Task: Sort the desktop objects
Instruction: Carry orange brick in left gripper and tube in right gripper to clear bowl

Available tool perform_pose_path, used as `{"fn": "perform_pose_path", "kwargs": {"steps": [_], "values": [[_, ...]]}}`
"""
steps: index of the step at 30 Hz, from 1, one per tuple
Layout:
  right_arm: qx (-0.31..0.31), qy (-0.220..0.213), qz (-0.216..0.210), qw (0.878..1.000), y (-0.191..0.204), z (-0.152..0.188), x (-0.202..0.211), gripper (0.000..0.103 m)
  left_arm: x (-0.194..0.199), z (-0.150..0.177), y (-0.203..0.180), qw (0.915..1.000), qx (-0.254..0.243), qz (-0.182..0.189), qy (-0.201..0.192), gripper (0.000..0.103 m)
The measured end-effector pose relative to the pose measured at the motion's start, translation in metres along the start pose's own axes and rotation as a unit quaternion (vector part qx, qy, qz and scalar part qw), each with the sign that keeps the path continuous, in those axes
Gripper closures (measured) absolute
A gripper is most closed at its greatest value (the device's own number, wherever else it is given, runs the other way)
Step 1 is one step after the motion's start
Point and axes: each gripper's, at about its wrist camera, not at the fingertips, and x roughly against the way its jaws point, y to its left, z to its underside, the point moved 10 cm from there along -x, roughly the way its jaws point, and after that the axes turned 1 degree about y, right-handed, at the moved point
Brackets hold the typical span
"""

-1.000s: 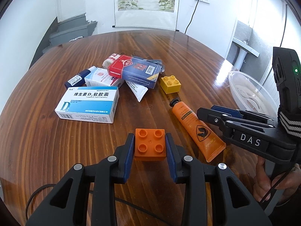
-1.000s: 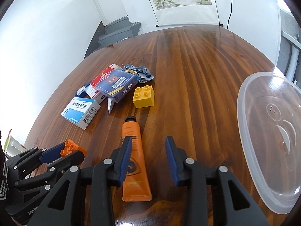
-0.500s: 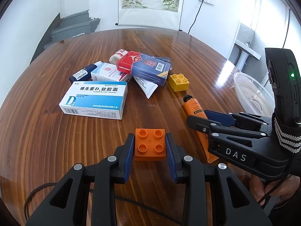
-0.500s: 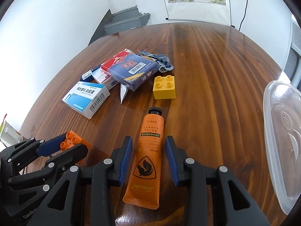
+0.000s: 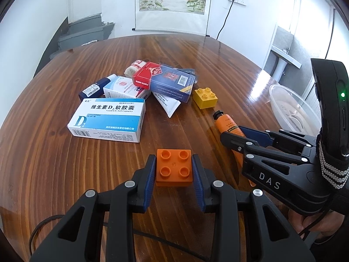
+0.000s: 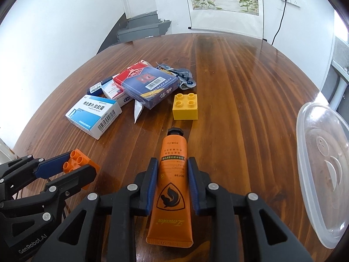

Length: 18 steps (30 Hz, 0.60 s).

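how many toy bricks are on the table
2. The orange brick sits between the fingers of the left claw. The yellow brick stands free by the pile of boxes, beyond the orange tube's cap. The pile could hide another.

Both grippers are showing black frames, silver screws and ribbed blue pads [image 5: 150, 181]. The right gripper [image 5: 244, 134] is bearing white "DAS" lettering, a striped strap and a green light; the left gripper [image 6: 65, 170] is reading "GenRobot.AI".

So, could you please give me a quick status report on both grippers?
Left gripper shut on orange brick. Right gripper astride orange tube, jaws open. Nothing blocking.
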Motion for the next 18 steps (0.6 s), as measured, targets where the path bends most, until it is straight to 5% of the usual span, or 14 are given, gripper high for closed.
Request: {"fn": "perform_pose_path", "kwargs": {"steps": [9,18], "values": [[-0.026,-0.04,-0.004,0.999,-0.022,-0.007,0.03,0.073,0.006,-0.016,-0.032,0.9995,-0.028,0.006,-0.012,0.068],[-0.083,-0.087,0.025,0.992,-0.087,-0.013,0.071,0.073,0.007,-0.035,-0.091,0.9966,-0.073,0.033,-0.021,0.068]]}}
